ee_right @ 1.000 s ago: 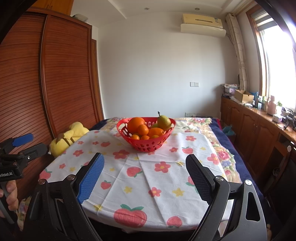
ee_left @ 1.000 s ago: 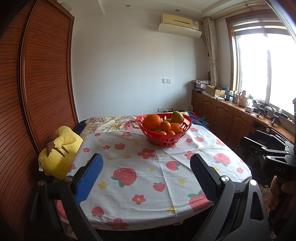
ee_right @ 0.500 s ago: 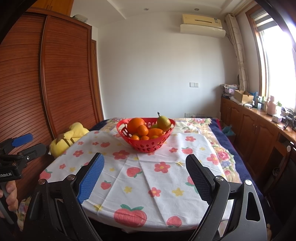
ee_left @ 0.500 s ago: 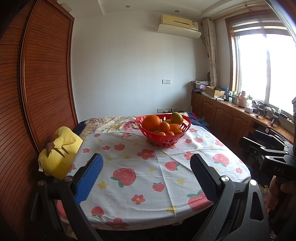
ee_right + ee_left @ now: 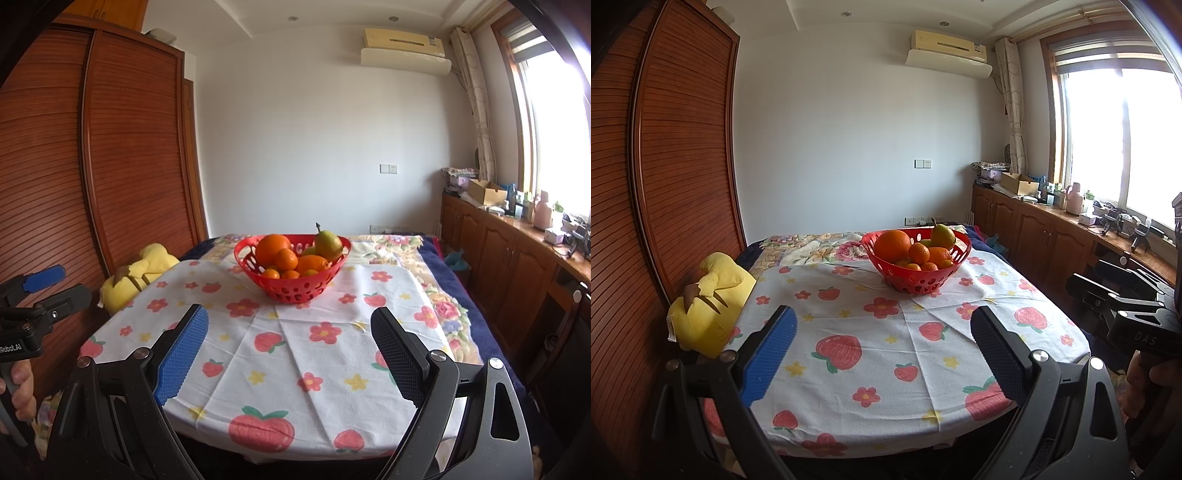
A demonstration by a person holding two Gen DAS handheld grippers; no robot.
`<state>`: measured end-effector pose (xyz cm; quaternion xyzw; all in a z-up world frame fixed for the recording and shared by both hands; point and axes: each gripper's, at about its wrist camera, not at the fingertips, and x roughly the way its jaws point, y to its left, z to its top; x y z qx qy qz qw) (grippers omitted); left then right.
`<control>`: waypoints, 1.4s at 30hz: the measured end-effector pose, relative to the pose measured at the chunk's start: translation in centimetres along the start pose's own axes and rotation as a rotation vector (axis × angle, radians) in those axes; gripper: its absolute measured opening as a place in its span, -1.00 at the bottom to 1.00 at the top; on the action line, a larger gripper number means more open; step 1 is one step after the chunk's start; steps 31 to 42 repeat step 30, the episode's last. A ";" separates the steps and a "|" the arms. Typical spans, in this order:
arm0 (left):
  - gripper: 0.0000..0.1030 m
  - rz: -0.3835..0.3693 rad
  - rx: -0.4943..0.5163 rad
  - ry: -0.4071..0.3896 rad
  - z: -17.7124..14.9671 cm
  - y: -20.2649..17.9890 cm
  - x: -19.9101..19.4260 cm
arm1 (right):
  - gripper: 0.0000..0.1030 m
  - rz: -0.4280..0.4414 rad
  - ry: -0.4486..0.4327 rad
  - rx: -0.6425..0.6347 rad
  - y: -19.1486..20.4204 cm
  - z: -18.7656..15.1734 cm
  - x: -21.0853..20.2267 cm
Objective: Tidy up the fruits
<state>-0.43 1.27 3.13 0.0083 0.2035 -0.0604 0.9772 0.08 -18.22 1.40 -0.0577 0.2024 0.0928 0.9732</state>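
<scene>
A red perforated basket (image 5: 936, 280) (image 5: 314, 284) stands toward the far side of a table under a strawberry-and-flower cloth (image 5: 886, 343) (image 5: 314, 350). It holds a big orange (image 5: 892, 245) (image 5: 272, 248), several small oranges (image 5: 919, 254) (image 5: 286, 258) and a green-yellow pear (image 5: 942, 236) (image 5: 327, 242). My left gripper (image 5: 882, 325) hovers open over the near table edge, well short of the basket, nothing between its fingers. My right gripper (image 5: 290, 321) is open too, empty, equally far back. Each gripper shows at the side of the other's view.
A yellow plush toy (image 5: 709, 306) (image 5: 140, 273) lies at the table's left edge against a slatted wooden wardrobe (image 5: 665, 184). Low wooden cabinets (image 5: 1052, 236) cluttered with small items run under the window on the right. A flowered quilt (image 5: 424, 266) lies beyond the cloth.
</scene>
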 end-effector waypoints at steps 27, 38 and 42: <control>0.87 -0.001 0.000 -0.001 0.1 -0.1 -0.2 | 0.77 0.000 -0.001 0.001 0.0 0.0 -0.1; 0.87 -0.001 -0.001 -0.001 0.1 0.0 -0.2 | 0.77 -0.001 -0.001 0.002 -0.1 0.0 -0.1; 0.87 -0.001 -0.001 -0.001 0.1 0.0 -0.2 | 0.77 -0.001 -0.001 0.002 -0.1 0.0 -0.1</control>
